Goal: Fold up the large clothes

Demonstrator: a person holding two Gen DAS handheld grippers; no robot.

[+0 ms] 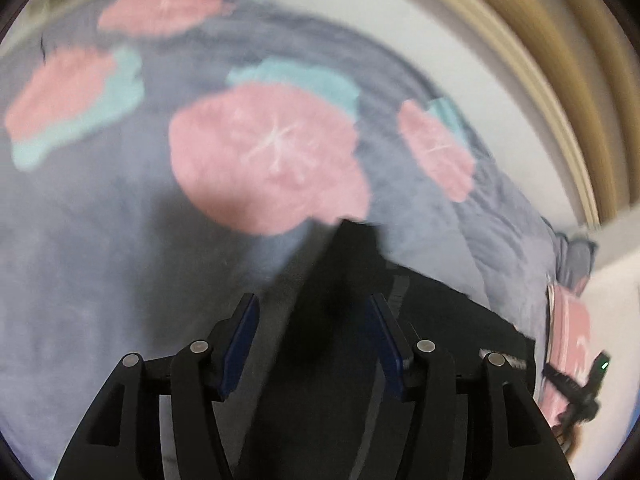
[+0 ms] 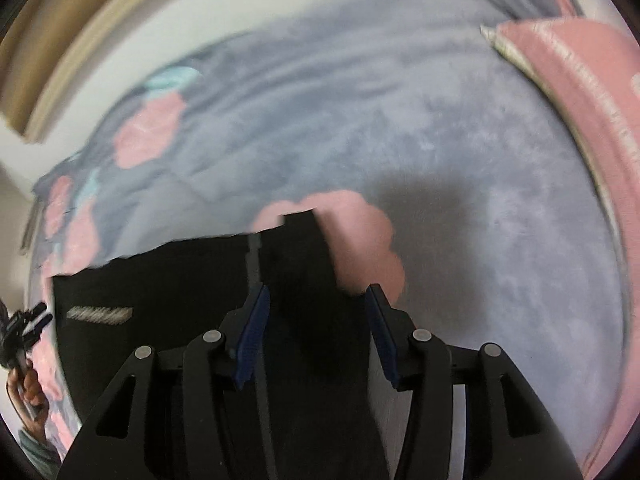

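Observation:
A black garment (image 1: 440, 320) lies spread on a grey bedspread (image 1: 100, 240) printed with pink flowers. In the left wrist view my left gripper (image 1: 314, 320) points down over a narrow corner of the black cloth; its jaws stand apart, with bedspread showing beside the left pad. In the right wrist view the black garment (image 2: 180, 272) reaches left, with a pale label on it. My right gripper (image 2: 316, 308) hangs over another narrow black strip with its blue pads spread on either side of it. Both views are blurred.
The grey bedspread (image 2: 480, 160) spreads wide ahead. A pink folded blanket or pillow (image 2: 580, 92) lies at the far right. A white wall and a wooden frame (image 1: 540, 60) border the bed. A person's hand (image 2: 30, 392) shows at the right wrist view's left edge.

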